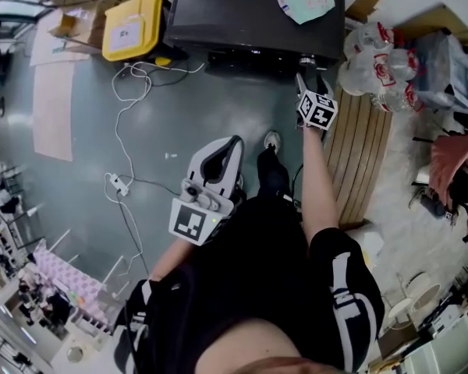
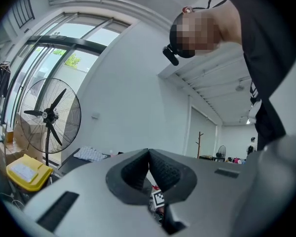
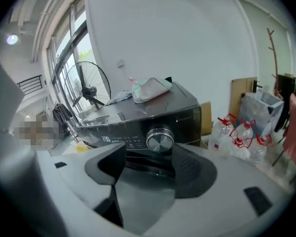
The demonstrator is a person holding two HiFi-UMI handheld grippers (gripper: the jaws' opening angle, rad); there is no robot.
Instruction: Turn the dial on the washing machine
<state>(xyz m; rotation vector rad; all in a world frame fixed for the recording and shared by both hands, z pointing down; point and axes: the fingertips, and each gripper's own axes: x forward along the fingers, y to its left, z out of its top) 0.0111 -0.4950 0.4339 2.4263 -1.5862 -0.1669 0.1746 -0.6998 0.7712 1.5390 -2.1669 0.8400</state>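
The right claw [image 3: 149, 154] is released; its jaws stand wide apart and hold nothing. The dial [image 3: 160, 139] shows just beyond them, a little toward the right jaw, and neither pad touches it; it sits on the front panel of the washing machine [image 3: 138, 113], to the right of the lit display. The left claw [image 2: 148, 154] is clenched on nothing; its tips meet and it points away into the room, so it seems to have no part in this step. The step in hand, as I judge it, is the approach to the dial. To do it well, the right claw should shift slightly right so that the dial is centred between the jaws; then go forward until the pads are around its rim; then close firmly, and only after that rotate about the dial's own axis. A grip off centre may slip on the shiny knob.
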